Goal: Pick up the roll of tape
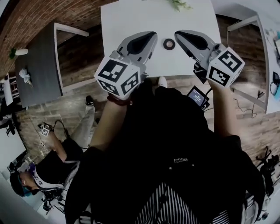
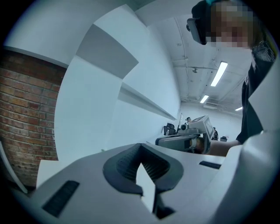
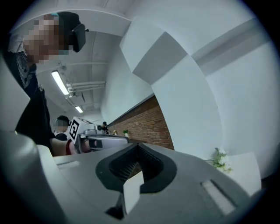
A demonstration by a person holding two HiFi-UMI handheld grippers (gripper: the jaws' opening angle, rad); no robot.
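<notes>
A small dark roll of tape (image 1: pixel 169 43) lies flat on the white table (image 1: pixel 131 17), near its front edge. My left gripper (image 1: pixel 152 34) hovers just left of the roll, shut and holding nothing. My right gripper (image 1: pixel 178 33) hovers just right of it, also shut and empty. The roll sits between the two tips, touched by neither. In the left gripper view the left gripper (image 2: pixel 141 148) has its jaws together, and the right gripper (image 2: pixel 183 139) shows beyond them. The right gripper view shows the right gripper (image 3: pixel 138 148) closed and the left gripper (image 3: pixel 100 141) opposite. The tape is hidden in both gripper views.
A small plant (image 1: pixel 179 4) stands at the table's far edge. A grey table (image 1: pixel 39 65) is at the left, another white table (image 1: pixel 271 57) at the right. A tablet (image 1: pixel 197 96) lies below the table edge. A seated person (image 1: pixel 48 170) is at lower left.
</notes>
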